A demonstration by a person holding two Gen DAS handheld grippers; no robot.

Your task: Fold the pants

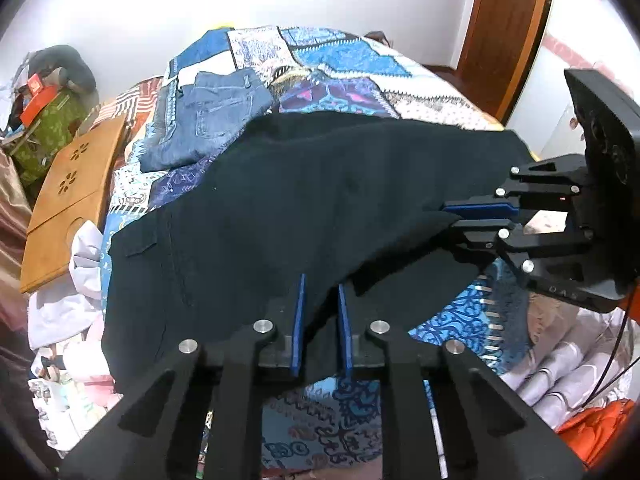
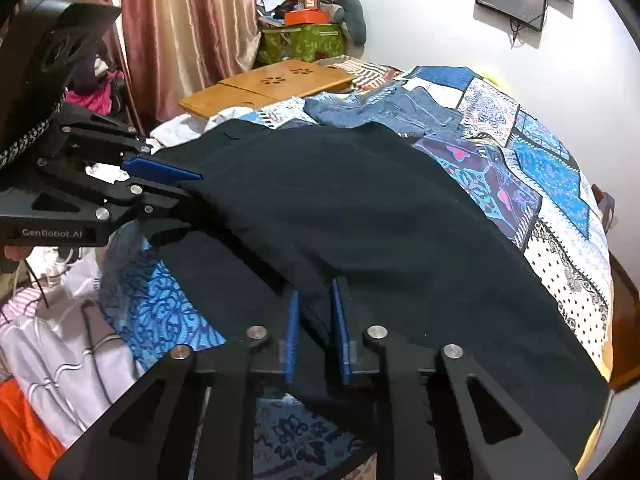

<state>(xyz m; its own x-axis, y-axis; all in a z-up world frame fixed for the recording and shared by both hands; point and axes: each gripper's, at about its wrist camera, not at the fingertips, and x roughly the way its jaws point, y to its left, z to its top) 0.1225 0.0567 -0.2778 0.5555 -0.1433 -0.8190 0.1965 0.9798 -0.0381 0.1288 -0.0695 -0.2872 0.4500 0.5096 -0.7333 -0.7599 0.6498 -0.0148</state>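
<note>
Black pants (image 1: 260, 208) lie spread across a patchwork quilt (image 1: 344, 60) on the bed; they also show in the right wrist view (image 2: 380, 216). My left gripper (image 1: 322, 284) is shut on the near edge of the pants and lifts it a little. My right gripper (image 2: 314, 286) is shut on the same near edge further along. Each gripper shows in the other's view, the right gripper (image 1: 450, 216) at the right and the left gripper (image 2: 196, 186) at the left, both pinching black fabric.
Folded blue jeans (image 1: 212, 116) lie on the quilt beyond the black pants. A wooden lap tray (image 1: 72, 196) rests at the bed's left side. Loose white and orange clothes (image 2: 52, 360) pile beside the bed. A green box (image 2: 304, 42) and curtains (image 2: 180, 28) stand behind.
</note>
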